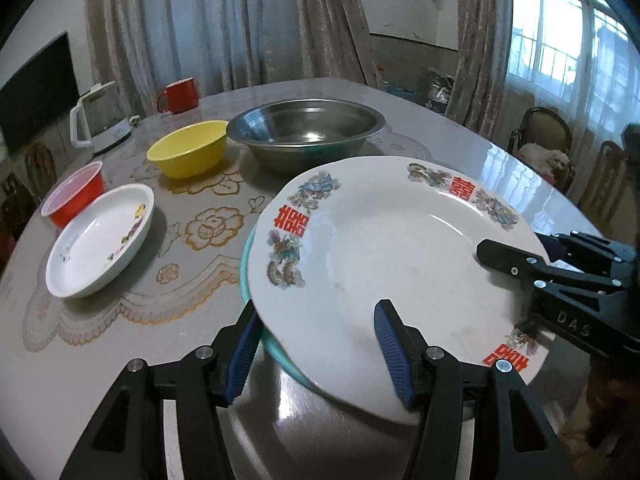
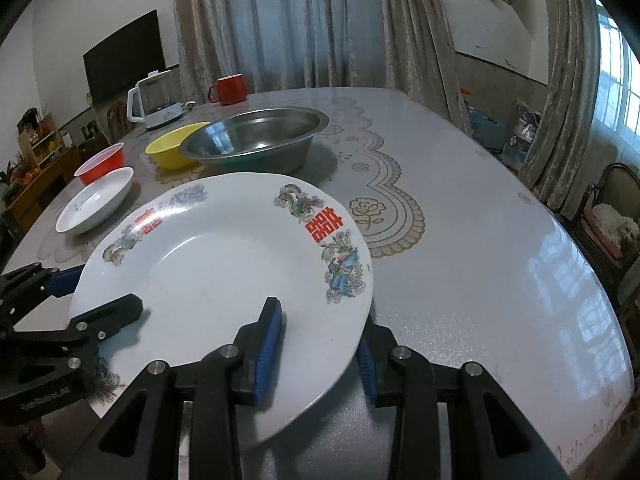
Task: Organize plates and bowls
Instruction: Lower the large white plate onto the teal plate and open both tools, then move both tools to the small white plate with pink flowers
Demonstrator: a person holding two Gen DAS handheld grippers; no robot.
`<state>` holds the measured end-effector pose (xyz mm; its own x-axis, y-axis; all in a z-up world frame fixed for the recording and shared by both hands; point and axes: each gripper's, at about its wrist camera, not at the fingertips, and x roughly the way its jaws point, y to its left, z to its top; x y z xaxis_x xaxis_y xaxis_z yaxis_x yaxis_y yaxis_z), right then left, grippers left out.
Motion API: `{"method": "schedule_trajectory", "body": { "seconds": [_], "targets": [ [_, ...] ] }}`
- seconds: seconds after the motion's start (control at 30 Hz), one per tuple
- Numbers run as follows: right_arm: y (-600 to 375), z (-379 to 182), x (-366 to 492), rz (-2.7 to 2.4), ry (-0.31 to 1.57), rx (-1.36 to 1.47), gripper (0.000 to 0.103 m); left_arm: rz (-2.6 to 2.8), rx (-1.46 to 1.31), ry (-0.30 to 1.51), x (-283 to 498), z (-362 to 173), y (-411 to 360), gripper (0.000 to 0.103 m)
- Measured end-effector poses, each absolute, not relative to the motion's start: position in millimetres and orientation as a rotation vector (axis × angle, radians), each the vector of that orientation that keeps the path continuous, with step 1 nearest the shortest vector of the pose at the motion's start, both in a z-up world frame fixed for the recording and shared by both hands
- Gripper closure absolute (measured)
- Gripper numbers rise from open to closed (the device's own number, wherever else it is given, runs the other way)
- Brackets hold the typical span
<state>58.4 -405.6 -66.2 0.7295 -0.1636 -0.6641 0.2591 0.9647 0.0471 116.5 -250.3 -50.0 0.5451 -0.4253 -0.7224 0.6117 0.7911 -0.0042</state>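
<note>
A large white plate with red characters and dragon prints is gripped at its near rim from both sides. In the left wrist view it lies over a teal plate, of which only the edge shows. My left gripper is shut on it, one finger on the plate's face, the other below beside the teal rim. My right gripper is shut on the plate's right rim, one pad on top and the other tucked underneath, its contact hidden.
Beyond the plate stand a steel basin, a yellow bowl, a red bowl and a white shallow dish. A red mug and a kettle sit at the far edge. Chairs flank the table's right side.
</note>
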Motion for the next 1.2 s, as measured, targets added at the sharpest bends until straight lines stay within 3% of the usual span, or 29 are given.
{"method": "schedule_trajectory", "body": {
  "seconds": [0.57,0.83,1.2],
  "targets": [
    [-383,-71,55,-0.145,0.736,0.180,0.061,-0.629,0.163,0.788,104,-47,-213,0.039],
    [-376,-34,23,-0.329,0.577,0.071,0.061,-0.595,0.109,0.756,95,-36,-184,0.024],
    [-309,-19,44,0.000,0.577,0.071,0.062,-0.511,0.028,0.735,94,-30,-139,0.024]
  ]
}}
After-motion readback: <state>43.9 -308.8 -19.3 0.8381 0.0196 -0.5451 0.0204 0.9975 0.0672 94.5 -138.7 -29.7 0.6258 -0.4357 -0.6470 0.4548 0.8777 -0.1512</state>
